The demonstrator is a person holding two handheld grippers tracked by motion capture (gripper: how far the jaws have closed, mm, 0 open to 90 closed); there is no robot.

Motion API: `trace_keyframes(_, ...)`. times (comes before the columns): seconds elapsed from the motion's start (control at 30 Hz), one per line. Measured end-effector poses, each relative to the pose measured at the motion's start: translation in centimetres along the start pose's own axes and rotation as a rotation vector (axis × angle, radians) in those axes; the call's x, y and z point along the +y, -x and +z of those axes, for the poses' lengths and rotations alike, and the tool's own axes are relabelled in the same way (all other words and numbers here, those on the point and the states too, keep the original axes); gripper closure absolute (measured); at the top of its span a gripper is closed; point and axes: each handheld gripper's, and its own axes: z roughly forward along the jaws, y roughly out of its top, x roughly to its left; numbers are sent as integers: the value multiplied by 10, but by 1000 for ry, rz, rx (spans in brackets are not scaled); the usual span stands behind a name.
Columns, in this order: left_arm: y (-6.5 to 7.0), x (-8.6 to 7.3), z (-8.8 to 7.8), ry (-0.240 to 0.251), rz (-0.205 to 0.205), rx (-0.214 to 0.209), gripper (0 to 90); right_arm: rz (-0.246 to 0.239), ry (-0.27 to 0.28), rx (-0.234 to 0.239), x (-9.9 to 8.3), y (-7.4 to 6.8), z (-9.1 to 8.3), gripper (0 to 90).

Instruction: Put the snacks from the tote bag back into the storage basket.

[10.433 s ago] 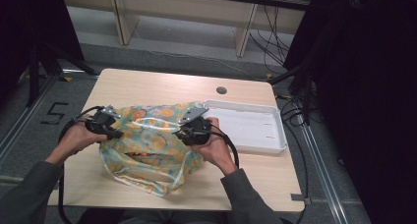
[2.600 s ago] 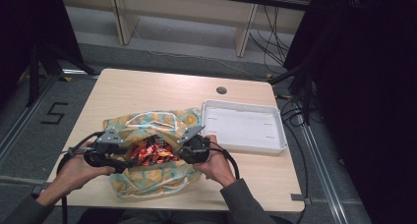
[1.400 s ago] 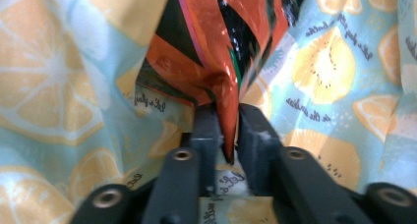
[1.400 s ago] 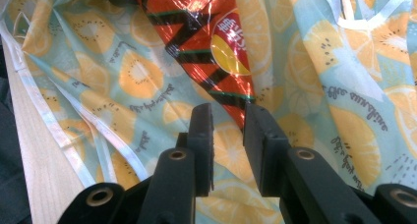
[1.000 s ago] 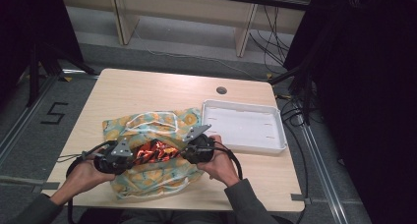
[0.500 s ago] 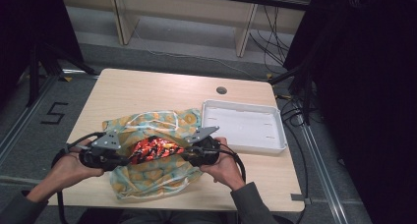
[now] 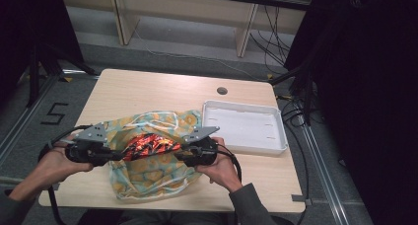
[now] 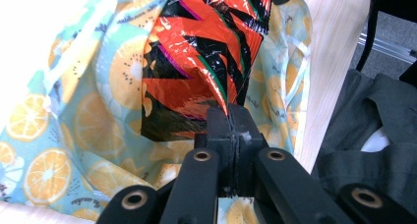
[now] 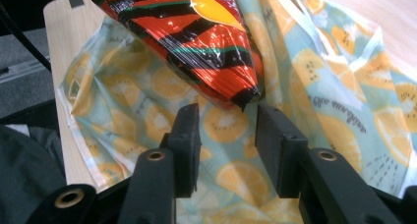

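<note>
Pinching one corner seam of the snack packet, your left gripper had its jaws pressed tight on the foil, low centre of the left gripper view. The right gripper had just been opening; its jaws stood apart with the packet's dark corner just above the gap, not clamped.

From the high view, the orange-and-black packet sat mid-frame between both grippers, lifted partly out of the citrus-print bag, which lay slumped on the table. The white tray was right of centre, bare, just beside the bag.

Risks, as I judge them:
- The whole packet hung from one seam pinch. Slick foil could slide out of the left jaws and drop back into the bag.
- A pinch on a crimped edge could tear or pop the seal if you yanked.
- The right jaws, open so near the packet, could knock it or snag the thin bag film if you re-closed off target.
- The bag's mouth lay loose around the packet; lifting could drag the bag along, and nothing pinned it down.
- Swinging towards the tray one-handed, the packet could twist and clip the tray's rim.
</note>
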Motion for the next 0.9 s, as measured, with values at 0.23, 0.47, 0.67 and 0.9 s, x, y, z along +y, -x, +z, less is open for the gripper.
trace_keyframes(0.23,-1,3,-8,32,-9,-12,888,-11,23,7,5,-5,6,625)
trace_keyframes(0.47,-3,2,-10,45,-35,-20,886,-34,96,-27,12,-9,11,642)
trace_keyframes(0.67,-8,3,-16,84,-61,-45,883,-11,152,-26,15,-12,4,683)
trace_keyframes(0.9,-12,2,-16,104,-93,-54,870,-29,173,-11,18,-10,2,701)
